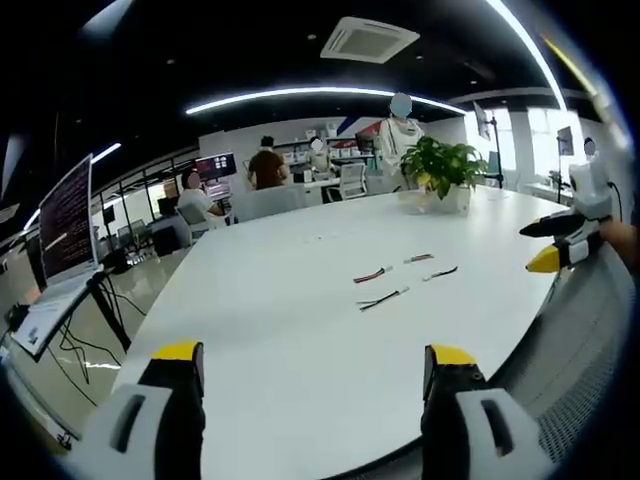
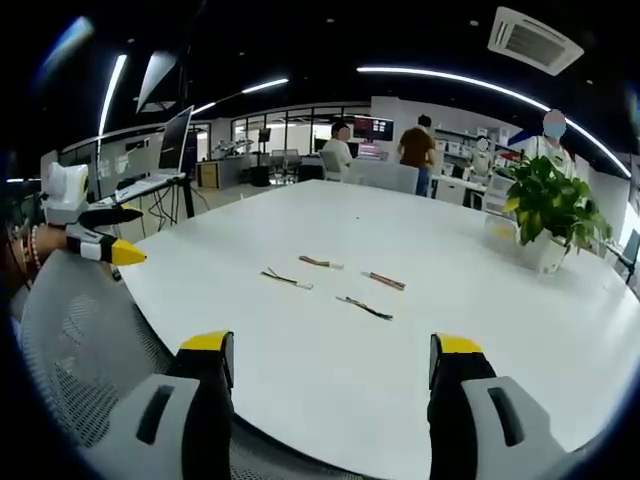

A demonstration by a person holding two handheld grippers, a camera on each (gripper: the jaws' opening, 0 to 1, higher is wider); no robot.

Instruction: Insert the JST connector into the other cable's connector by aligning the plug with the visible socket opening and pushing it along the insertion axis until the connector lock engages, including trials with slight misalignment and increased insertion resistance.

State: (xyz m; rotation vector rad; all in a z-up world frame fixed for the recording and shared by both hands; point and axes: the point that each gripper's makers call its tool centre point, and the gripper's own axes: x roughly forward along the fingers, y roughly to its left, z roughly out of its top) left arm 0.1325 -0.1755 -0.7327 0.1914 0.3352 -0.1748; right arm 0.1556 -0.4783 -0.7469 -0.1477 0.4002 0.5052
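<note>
Lying mid-table are four short cables (image 2: 327,284), loosely grouped and apart from one another, their connectors too small to make out. Both the left gripper (image 1: 312,375) and the right gripper (image 2: 332,365) hang over the near edge, jaws wide and holding nothing. One potted plant (image 2: 545,212) stands far right on the white table (image 2: 330,370); several people sit or stand at office desks beyond.

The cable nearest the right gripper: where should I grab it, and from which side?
Grip the nearest cable at its end by the connector, probably, though which end carries it is too small to tell. It lies flat on the white table, so bring the open right gripper down from above, jaws across its thin width.
</note>
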